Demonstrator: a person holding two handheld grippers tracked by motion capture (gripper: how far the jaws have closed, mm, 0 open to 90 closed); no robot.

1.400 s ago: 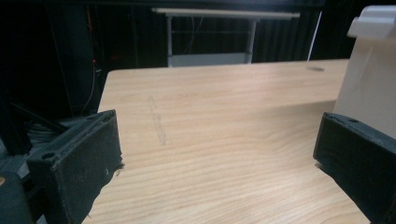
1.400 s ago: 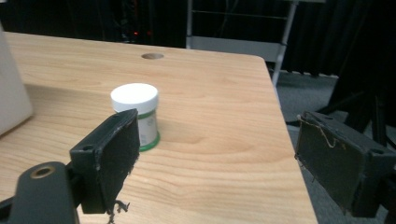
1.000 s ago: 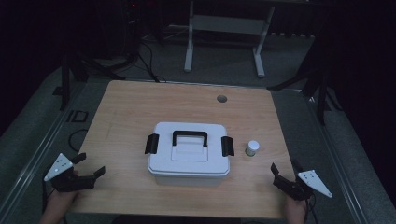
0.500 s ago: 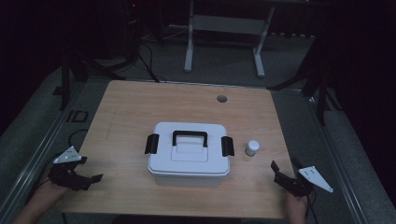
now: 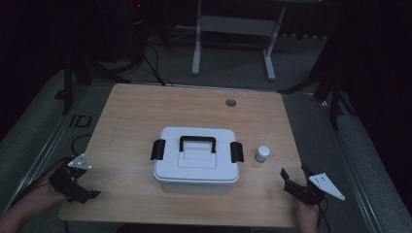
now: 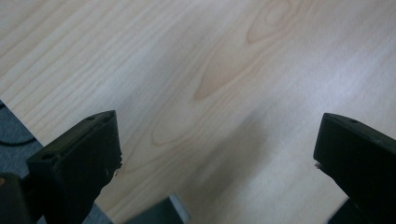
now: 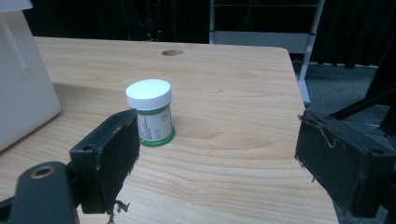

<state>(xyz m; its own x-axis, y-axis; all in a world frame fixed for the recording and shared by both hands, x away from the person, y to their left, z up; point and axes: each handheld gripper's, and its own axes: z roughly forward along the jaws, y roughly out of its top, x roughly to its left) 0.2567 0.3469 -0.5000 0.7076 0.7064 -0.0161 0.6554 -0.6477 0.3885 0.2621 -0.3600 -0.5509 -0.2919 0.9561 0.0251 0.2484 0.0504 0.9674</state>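
While both spread: 2 grippers, left gripper [image 5: 80, 191], right gripper [image 5: 295, 177] | 1 jar [image 5: 262, 154] | 1 box [image 5: 197, 160]

The floor [image 5: 58, 127] reads "ID"; the jar's [image 7: 150, 112] label is illegible.

**Box at centre, jar to its right, grippers at the near corners**

A white plastic lidded box with a black handle [image 5: 197, 160] sits mid-way across the light wooden table [image 5: 145, 111]. Just right of it, apart, stands a small white-capped jar [image 5: 262, 154]. The left gripper [image 5: 77, 189] hovers at the near left corner, the right gripper [image 5: 297, 180] at the near right, before the jar. A round hole [image 5: 231, 102] lies behind the box.
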